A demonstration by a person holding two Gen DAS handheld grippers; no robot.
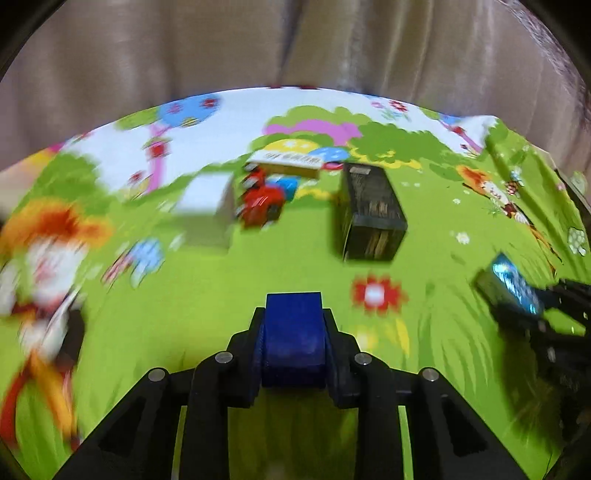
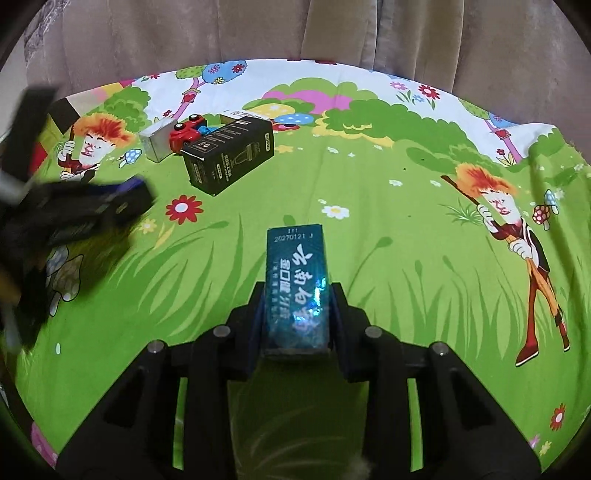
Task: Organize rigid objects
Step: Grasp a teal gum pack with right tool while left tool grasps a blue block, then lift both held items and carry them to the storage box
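A surface covered with a bright green cartoon-printed cloth [image 2: 332,192] fills both wrist views, with beige curtains [image 2: 229,33] behind it; whether a tabletop or a bed lies under the cloth cannot be told.

The left claw [image 1: 293,343] is pinched tight on a small solid blue block [image 1: 293,332], held up off the cloth. The right claw [image 2: 297,314] is clamped on the sides of a long teal printed carton [image 2: 297,288], which juts forward past the fingertips, also lifted.

At the far middle of the cloth a cluster has formed: a black rectangular box with pale printing [image 2: 229,155], a red toy car [image 2: 186,134] just beside it, a plain white cardboard box [image 2: 160,144] next to the car, and a flat white-and-yellow packet [image 1: 284,164] behind them. A small blue item sits beside the car, too blurred in the left view to name with confidence.

The task looks partway done. Four or five things appear gathered together, while the two in the claws have yet to be set down, probably beside that group. No other stray objects show on the cloth.
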